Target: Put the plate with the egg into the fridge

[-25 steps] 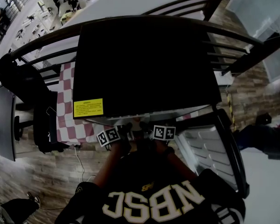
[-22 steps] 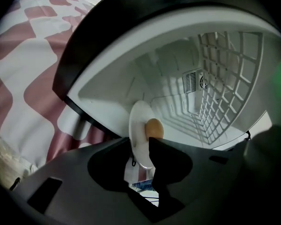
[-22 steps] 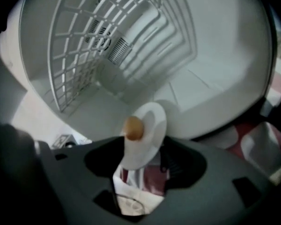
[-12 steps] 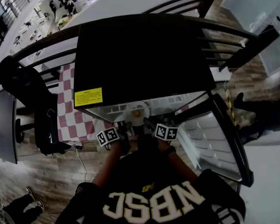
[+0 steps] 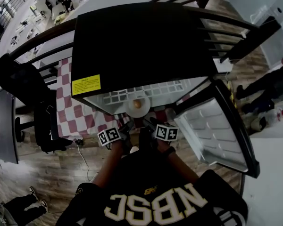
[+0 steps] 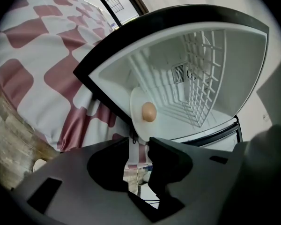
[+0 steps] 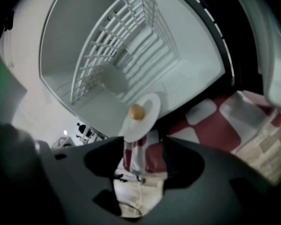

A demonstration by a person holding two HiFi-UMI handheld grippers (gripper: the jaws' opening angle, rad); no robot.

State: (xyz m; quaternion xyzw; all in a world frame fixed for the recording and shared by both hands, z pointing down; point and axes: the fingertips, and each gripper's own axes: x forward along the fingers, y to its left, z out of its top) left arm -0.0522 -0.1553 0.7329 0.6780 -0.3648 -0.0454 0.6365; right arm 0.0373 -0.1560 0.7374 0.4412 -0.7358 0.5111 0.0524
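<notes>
A white plate with a brown egg lies on the floor of the open black fridge, and its near rim juts over the front edge. My left gripper and right gripper sit side by side just below it. In the left gripper view the plate ends at the tips of the left gripper, whose jaws stand apart without pressing on it. In the right gripper view the plate lies just ahead of the right gripper. Its wide jaws are closing a little with nothing between them.
The fridge door hangs open to the right. A wire shelf spans the white inside. The fridge stands on a table with a red and white checked cloth. A dark chair is at the left, and people stand at the right.
The plate with the egg has come into sight on the fridge floor. Both grippers have drawn slightly back from it toward me. The head view has tilted to show more of the fridge's inside.
</notes>
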